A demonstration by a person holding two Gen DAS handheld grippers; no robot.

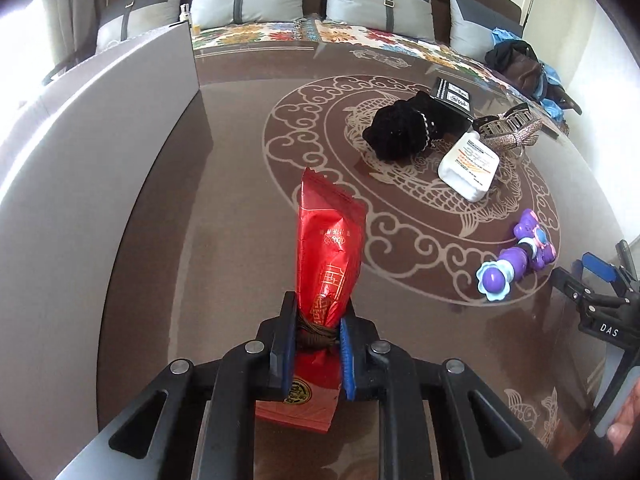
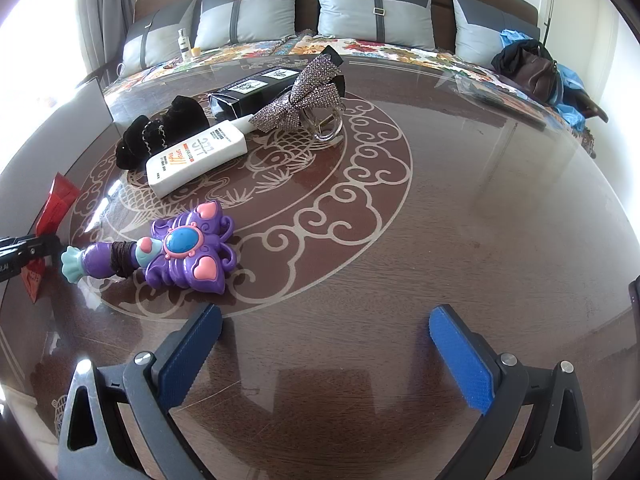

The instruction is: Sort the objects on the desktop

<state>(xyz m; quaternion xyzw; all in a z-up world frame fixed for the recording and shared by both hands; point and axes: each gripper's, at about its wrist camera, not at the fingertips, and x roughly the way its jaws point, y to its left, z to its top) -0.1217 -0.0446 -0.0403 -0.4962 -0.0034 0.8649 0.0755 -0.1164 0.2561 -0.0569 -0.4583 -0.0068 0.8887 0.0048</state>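
Note:
My left gripper (image 1: 319, 316) is shut on a red foil packet (image 1: 332, 240), pinching it where a brown cord (image 1: 316, 334) wraps its waist; the packet lies lengthwise, pointing away over the brown table (image 1: 240, 220). In the right wrist view the packet (image 2: 56, 200) shows at the left edge. My right gripper (image 2: 326, 316) hangs open over bare tabletop, nothing between its blue pads. Just left of and beyond it lies a purple butterfly wand toy (image 2: 188, 252). Farther back are a white tube (image 2: 196, 156), a black scrunchie (image 2: 164, 132), a black box (image 2: 256, 92) and a rhinestone bow clip (image 2: 308, 92).
A tall grey panel-walled bin (image 1: 100, 160) stands along the table's left side. Behind the table is a sofa with grey cushions (image 2: 372, 16), a small bottle (image 2: 184, 44) and a brown bag (image 2: 536, 68). The right half of the table (image 2: 480, 208) is bare wood under glass.

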